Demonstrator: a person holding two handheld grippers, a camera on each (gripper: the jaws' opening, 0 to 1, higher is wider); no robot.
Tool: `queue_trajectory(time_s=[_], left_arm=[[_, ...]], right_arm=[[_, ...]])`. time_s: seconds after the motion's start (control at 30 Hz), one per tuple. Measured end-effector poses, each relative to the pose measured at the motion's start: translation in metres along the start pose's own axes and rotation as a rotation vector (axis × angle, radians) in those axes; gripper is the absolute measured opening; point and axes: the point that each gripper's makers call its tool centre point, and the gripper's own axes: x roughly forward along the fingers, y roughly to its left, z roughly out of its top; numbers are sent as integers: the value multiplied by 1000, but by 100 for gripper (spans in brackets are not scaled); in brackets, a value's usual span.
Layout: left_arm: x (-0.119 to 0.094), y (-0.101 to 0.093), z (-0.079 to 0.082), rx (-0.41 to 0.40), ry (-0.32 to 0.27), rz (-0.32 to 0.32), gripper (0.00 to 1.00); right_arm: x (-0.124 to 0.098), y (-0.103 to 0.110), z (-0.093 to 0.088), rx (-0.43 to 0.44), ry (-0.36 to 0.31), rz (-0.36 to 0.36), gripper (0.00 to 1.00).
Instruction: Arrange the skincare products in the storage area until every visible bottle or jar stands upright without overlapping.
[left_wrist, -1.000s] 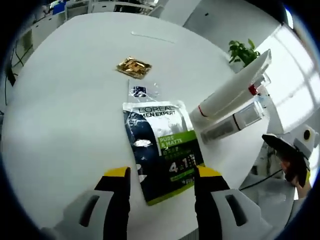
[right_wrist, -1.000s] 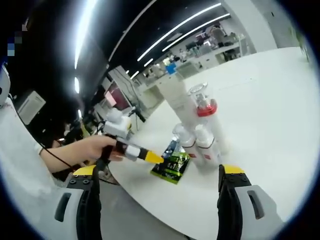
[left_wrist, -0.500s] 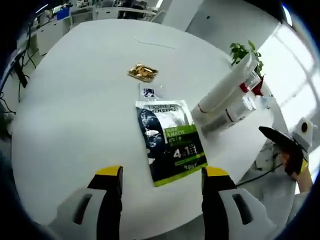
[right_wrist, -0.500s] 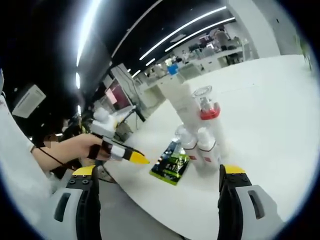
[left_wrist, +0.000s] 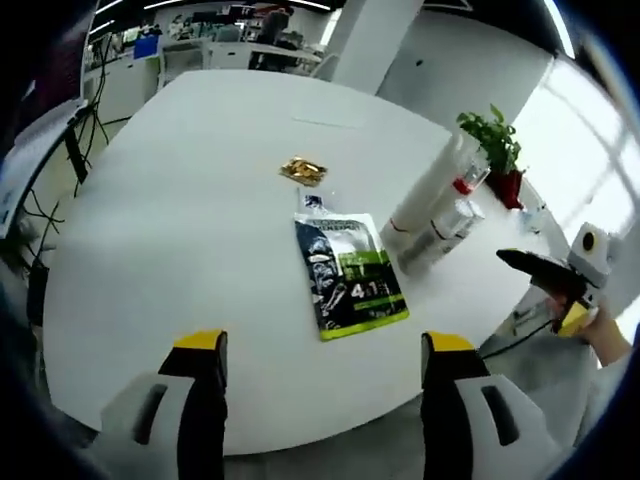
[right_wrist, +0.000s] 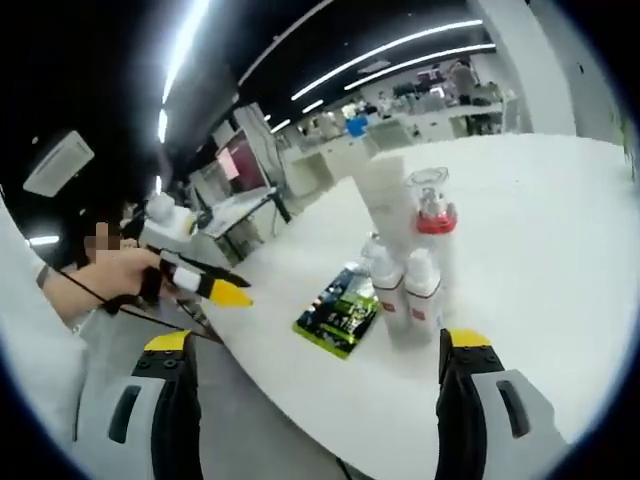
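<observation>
Glossy dark-green sachet (left_wrist: 350, 275) lies flat beside upright white bottles (right_wrist: 405, 290) on the round white counter (left_wrist: 180, 230); both tongs (left_wrist: 325, 360) (right_wrist: 315, 360) open, empty.

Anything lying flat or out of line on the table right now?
Yes. A green sachet lies flat beside the upright bottles, and a small gold packet sits loose farther along the table. The bottles stand tightly clustered; I can't tell if they touch.

the left gripper (left_wrist: 318, 350) and the right gripper (right_wrist: 318, 345) each carry black jaws with yellow tips on pale grey housings; a white sleeve (right_wrist: 30, 330) covers the person's arm at left.
</observation>
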Motion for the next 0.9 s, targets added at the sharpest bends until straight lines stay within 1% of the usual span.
queue_trajectory(time_s=[0.07, 0.1, 0.13, 0.2, 0.23, 0.33, 0.43, 0.47, 0.53, 0.57, 0.6, 0.67, 0.73, 0.9], left_arm=[[-6, 3, -2, 18, -16, -2, 81], [-10, 3, -3, 22, -21, 0, 82], [-14, 4, -6, 26, -23, -3, 83], [-20, 4, -9, 27, -30, -13, 86], [-27, 0, -12, 31, -37, -20, 90], [-29, 1, -18, 46, -40, -34, 99], [-32, -1, -23, 67, -41, -62, 99], [-34, -2, -22, 68, -52, -79, 99], [-39, -7, -11, 48, -115, -103, 99], [-40, -7, 0, 60, -171, -118, 99], [-41, -6, 1, 68, -170, -119, 99], [-39, -3, -3, 78, -137, -113, 99], [-33, 2, -14, 80, -66, -122, 99], [-22, 4, -23, 81, -27, -162, 99]], right_arm=[[-2, -2, 0, 29, -7, -10, 100], [-2, -1, 1, 72, -24, 1, 100], [-3, -2, 2, 75, -30, 1, 99], [-3, -7, 2, 67, -25, -21, 100], [-4, -10, 1, 59, -21, -31, 100], [-4, -12, -2, 68, -10, -40, 100], [-4, -14, -3, 54, 1, -46, 99], [-3, -15, -4, 51, 4, -48, 99], [-3, -18, -5, 58, 8, -54, 99], [-3, -20, -5, 74, 7, -54, 99], [-3, -20, -5, 86, 4, -52, 99], [-3, -25, -6, 102, 0, -54, 99], [-5, -27, -6, 103, 2, -68, 99], [-8, -33, -10, 103, 14, -106, 99]])
